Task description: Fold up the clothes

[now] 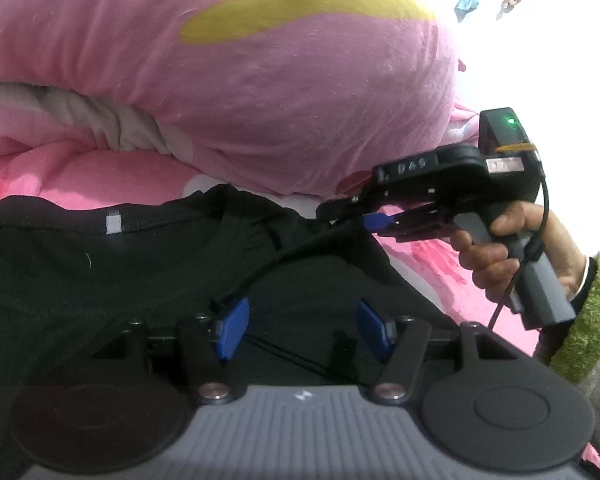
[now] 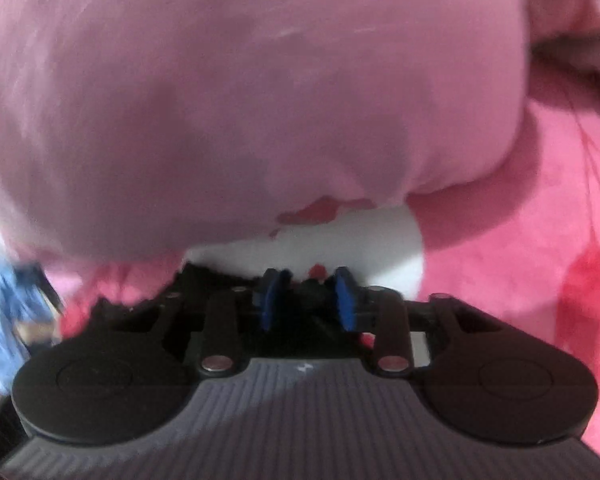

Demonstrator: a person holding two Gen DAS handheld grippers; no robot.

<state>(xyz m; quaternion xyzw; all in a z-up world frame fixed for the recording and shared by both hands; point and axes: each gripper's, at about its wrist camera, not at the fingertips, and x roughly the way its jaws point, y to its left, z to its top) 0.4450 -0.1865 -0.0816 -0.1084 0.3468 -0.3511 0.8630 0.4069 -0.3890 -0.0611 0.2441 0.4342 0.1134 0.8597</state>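
1. Shirt (image 1: 100, 280) is lying flat on the pink bedding (image 1: 80, 176), under the left gripper (image 1: 300, 326), whose fingers are spread, holding nothing; the right gripper (image 1: 374, 222) is nipping the shirt's edge.
2. Right gripper (image 2: 308, 298) is nearly closed on dark cloth; blur is hiding grip depth; a thin pinch could slip when pulling.

a home bedroom: pink pillow (image 1: 260, 92) on pink bedding (image 1: 80, 176) (soft, rumpled).

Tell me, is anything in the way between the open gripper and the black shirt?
No. The left gripper hangs open right over the black shirt, with only a thin black cable crossing the cloth nearby. The big pink pillow sits behind the shirt, not between them.
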